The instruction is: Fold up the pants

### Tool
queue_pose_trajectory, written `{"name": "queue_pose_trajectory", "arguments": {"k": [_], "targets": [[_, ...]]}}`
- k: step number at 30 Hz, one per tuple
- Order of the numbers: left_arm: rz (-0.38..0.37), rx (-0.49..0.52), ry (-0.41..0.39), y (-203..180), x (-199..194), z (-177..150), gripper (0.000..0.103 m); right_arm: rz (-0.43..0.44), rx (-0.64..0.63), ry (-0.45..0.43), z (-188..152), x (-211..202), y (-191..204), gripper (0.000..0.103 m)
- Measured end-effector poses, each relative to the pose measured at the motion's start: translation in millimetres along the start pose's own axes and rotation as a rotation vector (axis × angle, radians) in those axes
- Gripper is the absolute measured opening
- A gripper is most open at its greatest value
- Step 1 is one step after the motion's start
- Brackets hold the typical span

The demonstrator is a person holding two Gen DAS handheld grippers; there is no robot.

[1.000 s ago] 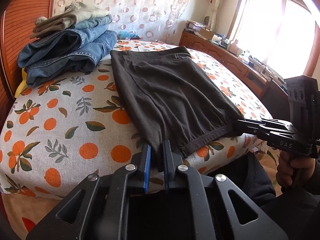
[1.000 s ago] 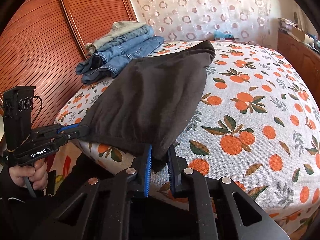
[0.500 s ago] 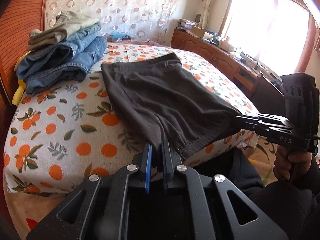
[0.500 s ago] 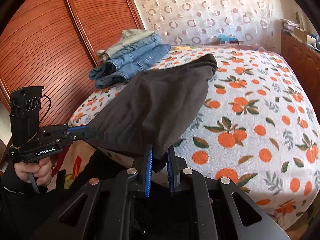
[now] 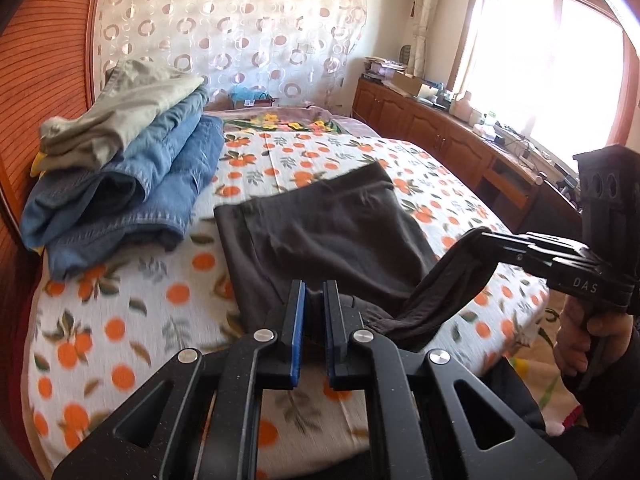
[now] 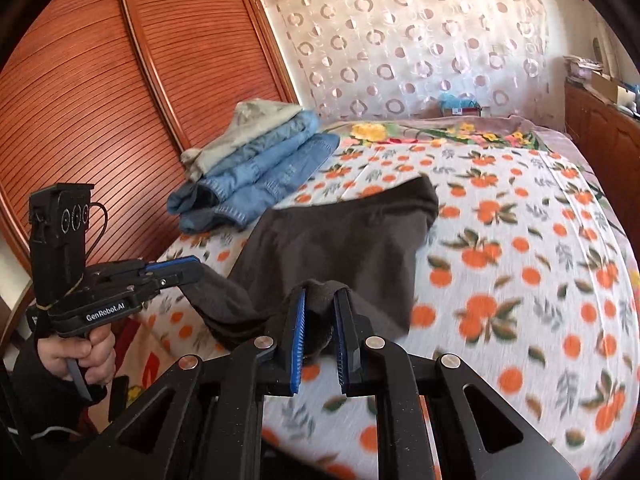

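At far left a stack of folded jeans (image 5: 120, 200) rests on the orange-print bedspread (image 5: 120, 320), and just beside it the dark pants (image 5: 328, 236) lie flat with the near hem raised off the bed. The left gripper (image 5: 314, 320) is clamped on one hem corner; further right, the right gripper (image 5: 486, 240) pinches the other corner. The fabric appears light, limp and non-slippery, sagging between grips, so hold both corners at the hem band.

Black two-finger grippers (image 5: 314, 312) (image 6: 320, 320): blue-ribbed jaws, silver pivot screws, white "GenRobot.AI" and "DAS" lettering, thin black cable, dark sleeves (image 6: 36, 408).
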State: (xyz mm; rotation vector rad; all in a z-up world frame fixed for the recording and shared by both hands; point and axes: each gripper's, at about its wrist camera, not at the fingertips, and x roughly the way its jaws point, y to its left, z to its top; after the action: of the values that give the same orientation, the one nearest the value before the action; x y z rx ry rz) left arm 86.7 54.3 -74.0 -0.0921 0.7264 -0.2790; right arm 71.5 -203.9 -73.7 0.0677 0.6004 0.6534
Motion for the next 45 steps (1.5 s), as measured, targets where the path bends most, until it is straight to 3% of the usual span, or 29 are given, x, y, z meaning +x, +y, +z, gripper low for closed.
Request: {"name": "queue_pose_trajectory", "arguments": {"k": [27,32,34,40,45], "targets": [[0.089,-0.006,0.009,40,69,83,0.01,-0.087,0.037,0.026,76,106,-44,0.013],[0.08,-0.03,-0.009,44,55,80,0.015,-0.076,0.019,0.016,79,105,-42,0.024],[0.08,-0.032,-0.019,44,50,81,0.019,-0.079,0.022,0.004,81,102,-44,0.039],[0.073,-0.026,-0.024,42,40,70,0.031,-0.081,0.02,-0.004,78,94,-51,0.042],[0.064,-0.012,0.02,40,49,52,0.036,-0.06,-0.029,0.034,64,93,-48,0.046]]}}
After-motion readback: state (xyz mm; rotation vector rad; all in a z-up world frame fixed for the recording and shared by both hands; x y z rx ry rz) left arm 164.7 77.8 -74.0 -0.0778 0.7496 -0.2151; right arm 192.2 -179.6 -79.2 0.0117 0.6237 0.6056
